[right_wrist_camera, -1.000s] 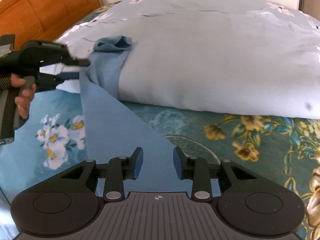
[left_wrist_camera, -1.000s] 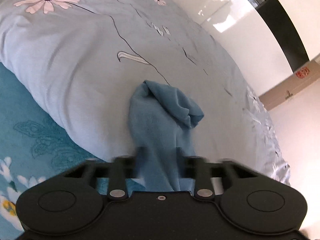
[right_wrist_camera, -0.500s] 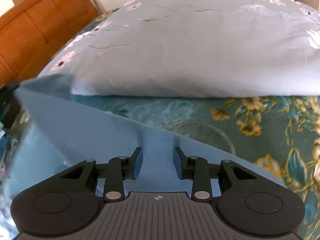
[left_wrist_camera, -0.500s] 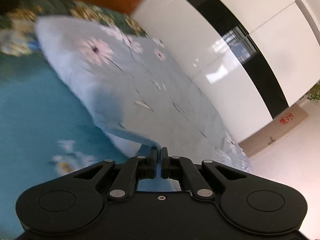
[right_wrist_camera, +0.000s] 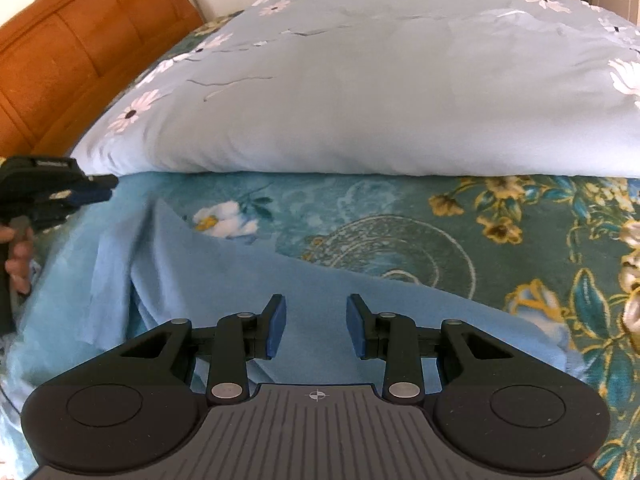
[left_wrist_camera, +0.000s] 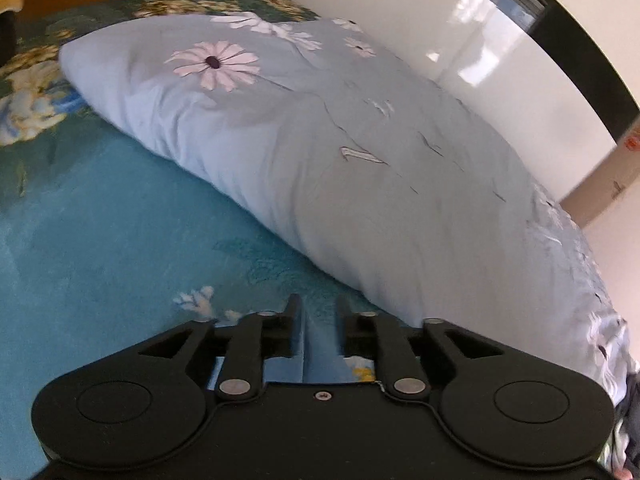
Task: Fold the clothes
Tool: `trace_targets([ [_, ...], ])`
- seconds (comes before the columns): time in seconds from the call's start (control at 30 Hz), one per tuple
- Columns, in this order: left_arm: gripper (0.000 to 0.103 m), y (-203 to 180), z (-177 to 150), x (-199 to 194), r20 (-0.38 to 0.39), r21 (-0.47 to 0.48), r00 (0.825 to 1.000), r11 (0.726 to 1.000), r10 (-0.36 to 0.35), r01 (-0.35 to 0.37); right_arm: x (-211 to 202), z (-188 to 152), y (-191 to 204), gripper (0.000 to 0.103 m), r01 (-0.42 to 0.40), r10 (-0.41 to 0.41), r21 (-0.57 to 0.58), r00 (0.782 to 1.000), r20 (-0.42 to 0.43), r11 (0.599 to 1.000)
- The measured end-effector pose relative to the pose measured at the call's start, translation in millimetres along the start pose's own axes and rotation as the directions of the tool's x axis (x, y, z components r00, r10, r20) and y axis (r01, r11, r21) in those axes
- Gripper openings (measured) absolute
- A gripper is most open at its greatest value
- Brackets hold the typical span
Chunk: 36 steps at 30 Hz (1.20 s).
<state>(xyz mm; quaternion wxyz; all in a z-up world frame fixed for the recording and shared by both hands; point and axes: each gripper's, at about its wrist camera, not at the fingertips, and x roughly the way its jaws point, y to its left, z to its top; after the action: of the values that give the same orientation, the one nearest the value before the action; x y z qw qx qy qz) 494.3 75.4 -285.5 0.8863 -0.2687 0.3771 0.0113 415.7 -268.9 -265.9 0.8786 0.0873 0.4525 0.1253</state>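
A plain blue garment (right_wrist_camera: 320,292) lies spread on the teal floral bedspread (right_wrist_camera: 400,236), its far edge rumpled at the left. My right gripper (right_wrist_camera: 316,324) hovers over it, blue pads apart and not pressing on the cloth. My left gripper (right_wrist_camera: 112,186) sits at the far left beside the pillow's corner, held by a hand (right_wrist_camera: 16,256). In the left wrist view its jaws (left_wrist_camera: 318,312) are opening. A strip of blue cloth (left_wrist_camera: 320,360) shows low between the fingers, and the pads do not press on it.
A big pale-blue pillow with daisy prints (right_wrist_camera: 380,88) (left_wrist_camera: 320,152) lies across the bed behind the garment. A wooden headboard (right_wrist_camera: 80,52) stands at the back left and a white wall (left_wrist_camera: 460,60) beyond the pillow. Dark clothes (left_wrist_camera: 628,420) show at the bed's right edge.
The left gripper pulled the garment off the pillow and out to the left, then parted its jaws. The cloth has dropped flat onto the bedspread. The right gripper kept its opening.
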Motion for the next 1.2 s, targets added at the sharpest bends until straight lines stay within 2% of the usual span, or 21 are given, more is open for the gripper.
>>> trace_targets([
  [0.07, 0.038, 8.1, -0.2, -22.0, 0.004, -0.003, 0.999, 0.999, -0.047, 0.047, -2.6, -2.1, -3.2, 0.030, 0.005, -0.005, 0.010, 1.000, -0.001, 1.000],
  [0.13, 0.040, 12.0, -5.8, -45.6, 0.013, 0.038, 0.999, 0.998, -0.051, 0.051, -4.8, -5.0, -6.5, 0.030, 0.012, -0.012, 0.031, 1.000, -0.002, 0.999],
  [0.23, 0.041, 15.7, -33.1, -70.6, -0.028, 0.206, 1.000, 0.979, 0.008, -0.002, -7.1, -12.0, -10.0, 0.030, 0.012, -0.011, 0.074, 1.000, -0.013, 0.997],
  [0.33, 0.041, 14.0, -72.9, -69.6, -0.118, 0.375, 0.991, 0.927, 0.061, -0.013, -5.4, -18.9, -11.2, 0.031, 0.008, -0.005, 0.097, 1.000, -0.029, 0.995],
  [0.37, 0.041, 13.8, -84.8, -65.0, -0.144, 0.400, 0.987, 0.917, 0.077, -0.013, -4.2, -20.7, -11.2, 0.031, 0.007, -0.004, 0.100, 0.999, -0.036, 0.995],
  [0.5, 0.041, 4.9, -115.5, -47.2, -0.177, 0.459, 0.981, 0.888, 0.079, 0.012, -0.5, -24.5, -9.0, 0.031, 0.004, 0.001, 0.102, 0.999, -0.050, 0.995],
  [0.63, 0.040, -6.6, -127.2, -22.2, -0.190, 0.503, 0.972, 0.864, 0.141, -0.026, -1.0, -23.8, -5.0, 0.031, 0.007, -0.002, 0.097, 0.999, -0.048, 0.995],
  [0.7, 0.026, -6.9, -127.6, -17.4, -0.184, 0.517, 0.968, 0.854, 0.172, -0.053, -2.3, -22.2, -3.7, 0.031, 0.007, -0.004, 0.090, 0.999, -0.043, 0.996],
  [0.77, 0.000, -5.4, -123.0, -17.0, -0.174, 0.534, 0.965, 0.842, 0.195, -0.074, -2.8, -21.2, -3.7, 0.031, 0.007, -0.004, 0.086, 0.999, -0.039, 0.996],
  [0.8, 0.000, -3.8, -119.1, -20.1, -0.165, 0.541, 0.964, 0.836, 0.208, -0.088, -2.8, -21.1, -3.7, 0.031, 0.007, -0.004, 0.085, 0.999, -0.038, 0.996],
  [0.87, 0.000, 3.0, -104.7, -30.0, -0.135, 0.526, 0.969, 0.844, 0.208, -0.108, -2.7, -20.7, -5.7, 0.031, 0.008, -0.004, 0.094, 0.999, -0.035, 0.996],
  [1.0, 0.000, 18.2, -46.1, -55.2, 0.017, 0.480, 0.978, 0.856, 0.206, -0.189, -3.2, -20.3, -11.0, 0.031, 0.012, -0.009, 0.111, 1.000, -0.028, 0.994],
  [1.07, 0.000, 26.8, -11.8, -57.0, 0.090, 0.466, 0.970, 0.851, 0.228, -0.243, -3.0, -20.3, -13.7, 0.031, 0.015, -0.012, 0.119, 1.000, -0.028, 0.993],
  [1.13, 0.000, 34.6, 20.0, -49.6, 0.161, 0.474, 0.951, 0.825, 0.263, -0.308, -2.3, -19.0, -17.7, 0.031, 0.022, -0.019, 0.126, 0.999, -0.029, 0.992],
  [1.2, 0.000, 41.0, 45.6, -35.4, 0.197, 0.473, 0.936, 0.808, 0.291, -0.350, -2.8, -18.1, -20.7, 0.031, 0.032, -0.029, 0.128, 0.999, -0.027, 0.991],
])
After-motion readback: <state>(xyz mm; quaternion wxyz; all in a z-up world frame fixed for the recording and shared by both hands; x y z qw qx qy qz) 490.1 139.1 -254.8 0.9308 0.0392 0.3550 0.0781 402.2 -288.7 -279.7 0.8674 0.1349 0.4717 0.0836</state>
